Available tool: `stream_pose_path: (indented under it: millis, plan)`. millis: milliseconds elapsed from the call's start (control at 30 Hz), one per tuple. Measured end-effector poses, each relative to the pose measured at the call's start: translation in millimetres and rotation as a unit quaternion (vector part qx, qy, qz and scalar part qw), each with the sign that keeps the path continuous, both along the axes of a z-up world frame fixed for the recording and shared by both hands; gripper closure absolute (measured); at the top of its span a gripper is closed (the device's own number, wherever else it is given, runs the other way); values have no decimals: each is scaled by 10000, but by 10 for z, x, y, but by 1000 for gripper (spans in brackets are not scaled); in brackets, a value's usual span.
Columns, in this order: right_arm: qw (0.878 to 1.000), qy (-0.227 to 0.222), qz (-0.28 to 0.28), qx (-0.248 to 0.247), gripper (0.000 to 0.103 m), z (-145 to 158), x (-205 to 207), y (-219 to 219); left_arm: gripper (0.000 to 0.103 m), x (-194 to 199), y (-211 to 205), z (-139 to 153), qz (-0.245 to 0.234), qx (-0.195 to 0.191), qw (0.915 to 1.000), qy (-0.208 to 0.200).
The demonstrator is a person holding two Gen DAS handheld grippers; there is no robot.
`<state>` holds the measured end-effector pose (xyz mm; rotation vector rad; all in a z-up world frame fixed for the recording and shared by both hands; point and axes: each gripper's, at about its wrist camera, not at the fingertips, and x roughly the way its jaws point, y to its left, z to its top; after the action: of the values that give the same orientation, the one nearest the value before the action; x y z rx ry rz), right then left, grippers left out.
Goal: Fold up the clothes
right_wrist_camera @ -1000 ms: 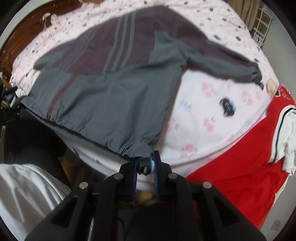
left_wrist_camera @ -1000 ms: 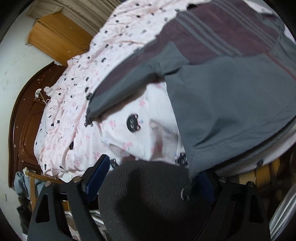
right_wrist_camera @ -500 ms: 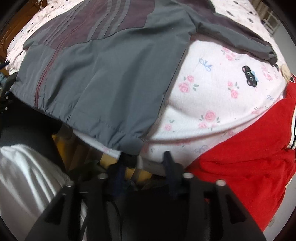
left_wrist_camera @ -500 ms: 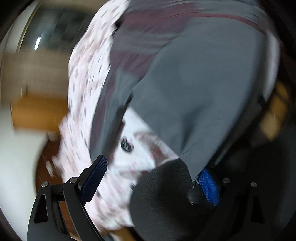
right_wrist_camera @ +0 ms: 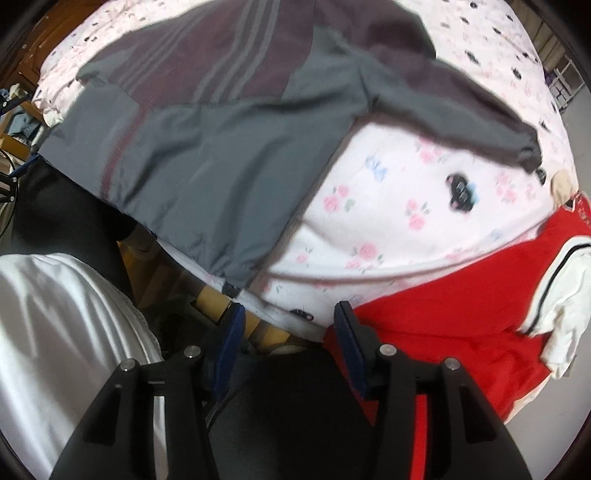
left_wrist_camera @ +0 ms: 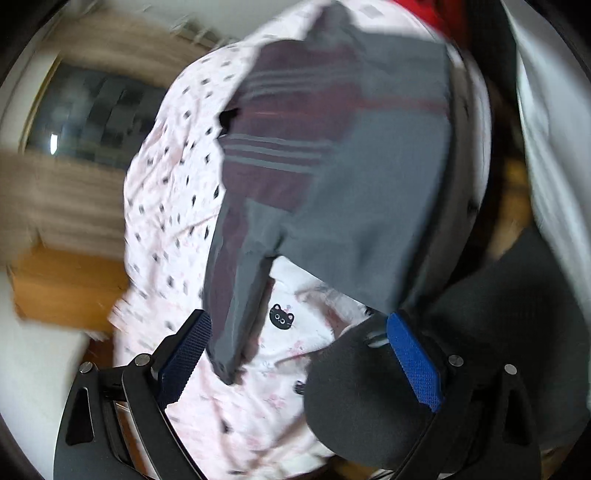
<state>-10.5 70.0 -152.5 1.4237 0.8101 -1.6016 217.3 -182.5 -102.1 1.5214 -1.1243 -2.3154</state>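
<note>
A grey and maroon jacket (left_wrist_camera: pixel 351 206) with three pale stripes lies spread flat on the pink patterned bedsheet (left_wrist_camera: pixel 173 155). My left gripper (left_wrist_camera: pixel 297 325) is open wide over the bed's near edge. One sleeve (left_wrist_camera: pixel 236 295) ends between its fingers, and the hem corner lies by the right pad without being pinched. In the right wrist view the jacket (right_wrist_camera: pixel 207 158) reaches the bed's edge, its other sleeve (right_wrist_camera: pixel 461 114) stretched out to the right. My right gripper (right_wrist_camera: pixel 289 310) hangs just below the hem corner, jaws opening, nothing between them.
A red garment with white sleeves (right_wrist_camera: pixel 443 317) lies on the sheet (right_wrist_camera: pixel 406 192) right of the jacket. A person's white clothing (right_wrist_camera: pixel 55 332) fills the lower left. A dark rounded shape (left_wrist_camera: pixel 369 398) sits under my left gripper. A wooden headboard (right_wrist_camera: pixel 55 22) stands behind the bed.
My right gripper let go of the jacket's hem corner, spread its jaws and drew back a little. The left view rolled and lifted, its gripper staying open.
</note>
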Motion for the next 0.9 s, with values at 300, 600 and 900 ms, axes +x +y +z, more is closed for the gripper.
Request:
stream_pose_path:
  millis: [300,600,900]
  plan:
    - [9962,618,64,-608,52,565,-179,-359,9,-516,-476,726,341,850,9793,1803]
    - [9823,926,-280,-1604,52,980,-1077,-1016,9,-1808,-1152,859,550,1881,9445,2635]
    - [9806,507,-782,-1727,52,694,-2147,-1635,27,-3146,-1434,352,270,2150,9631,1598]
